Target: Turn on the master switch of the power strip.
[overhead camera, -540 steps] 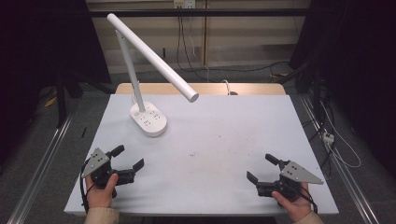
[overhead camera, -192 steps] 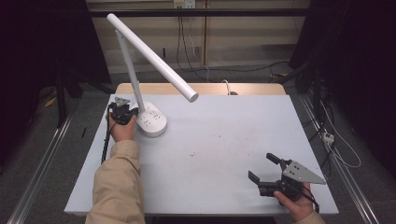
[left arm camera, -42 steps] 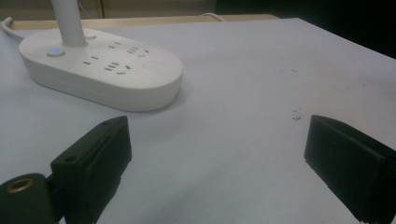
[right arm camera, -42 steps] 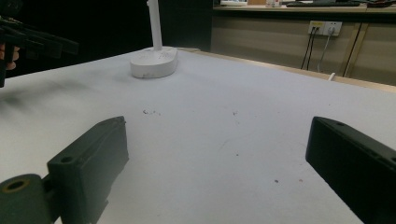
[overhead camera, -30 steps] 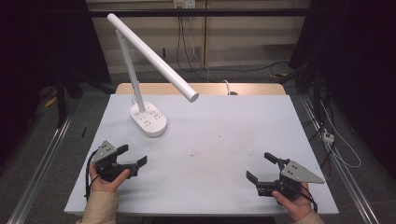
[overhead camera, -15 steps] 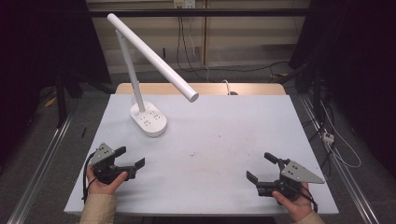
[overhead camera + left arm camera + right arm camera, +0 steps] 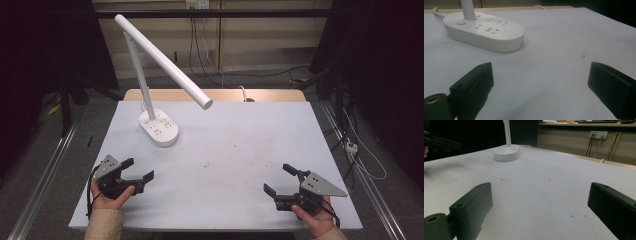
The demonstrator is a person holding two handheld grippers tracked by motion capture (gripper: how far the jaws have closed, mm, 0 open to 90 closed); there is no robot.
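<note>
A white desk lamp with a long tubular head and an oval plastic base (image 7: 158,129) is standing on the pale grey-white surface (image 7: 240,150), toward its far left part. In the left gripper view the top of the base is showing several rows of socket slots and a small round button glowing blue beside the stem; no brand name or writing is showing clearly enough to read on it. The left hand-held gripper (image 7: 136,170) is resting low at the near left edge of the surface, in a person's hand with a beige sleeve, its black jaws standing wide apart and gripping nothing; the lamp base is lying ahead of it, near but well clear of the jaws. The right hand-held gripper (image 7: 282,179) is sitting at the near right edge, well apart from the lamp, its jaws likewise spread wide and empty. A few small dark specks are marking the surface between the two.
</note>
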